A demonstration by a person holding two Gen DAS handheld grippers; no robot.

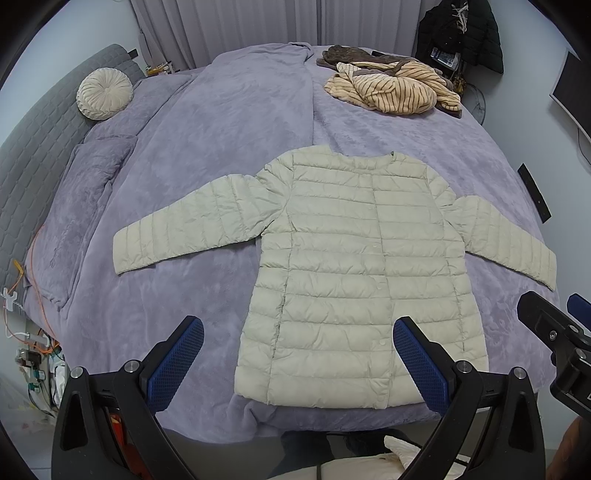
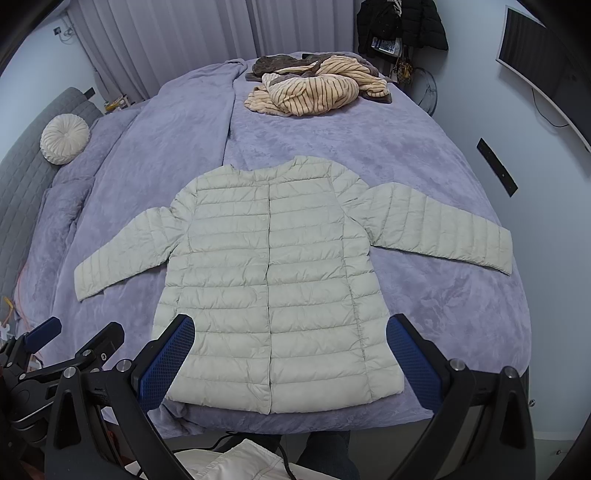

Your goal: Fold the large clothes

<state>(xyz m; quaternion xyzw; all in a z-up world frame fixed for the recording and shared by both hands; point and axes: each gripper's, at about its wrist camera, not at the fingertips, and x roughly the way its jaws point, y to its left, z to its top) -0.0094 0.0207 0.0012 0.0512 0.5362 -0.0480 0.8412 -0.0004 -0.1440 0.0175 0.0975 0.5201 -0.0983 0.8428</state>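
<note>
A pale beige quilted puffer jacket [image 1: 354, 266] lies flat, front up and buttoned, on the purple bedspread [image 1: 221, 140], both sleeves spread out sideways. It also shows in the right wrist view [image 2: 269, 288]. My left gripper [image 1: 297, 354] is open and empty, held above the jacket's hem near the bed's front edge. My right gripper [image 2: 290, 354] is open and empty too, over the hem. The right gripper's body shows at the right edge of the left wrist view [image 1: 554, 332]; the left gripper's body shows at the lower left of the right wrist view [image 2: 55, 350].
A heap of striped tan and brown clothes [image 1: 395, 88] lies at the far side of the bed. A round cream cushion [image 1: 104, 94] rests by the grey headboard [image 1: 33, 158]. Dark coats [image 1: 461, 33] hang at the back right. Orange cables [image 1: 33, 280] hang at the left.
</note>
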